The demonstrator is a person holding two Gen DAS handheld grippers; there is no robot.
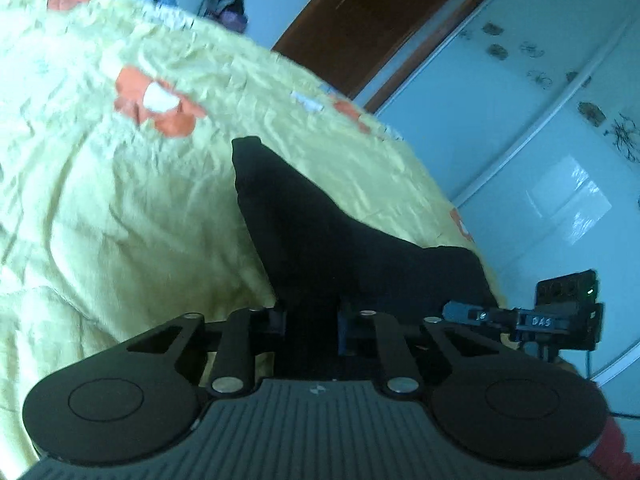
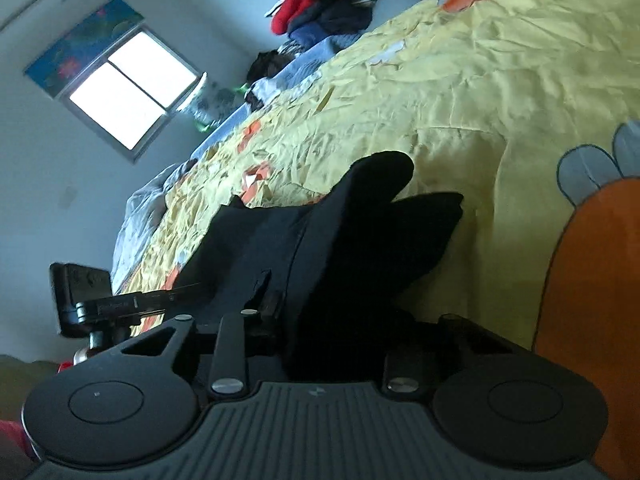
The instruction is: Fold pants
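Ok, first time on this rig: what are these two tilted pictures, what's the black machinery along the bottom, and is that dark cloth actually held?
Each picture comes from a fisheye camera mounted on a hand-held two-finger gripper, looking forward along its fingers; a person carries one gripper in each hand. The black machinery at the bottom is the gripper's own body and linkages. One view belongs to the left gripper, the other to the right gripper. Both look over a bed with a yellow bedspread printed with orange shapes. The dark cloth is the black pants. In each view the fabric runs straight into the narrowed jaws, so both grippers appear closed on the pants. In the right view, a clothes pile sits at the bed's far end, and a window is in the wall.
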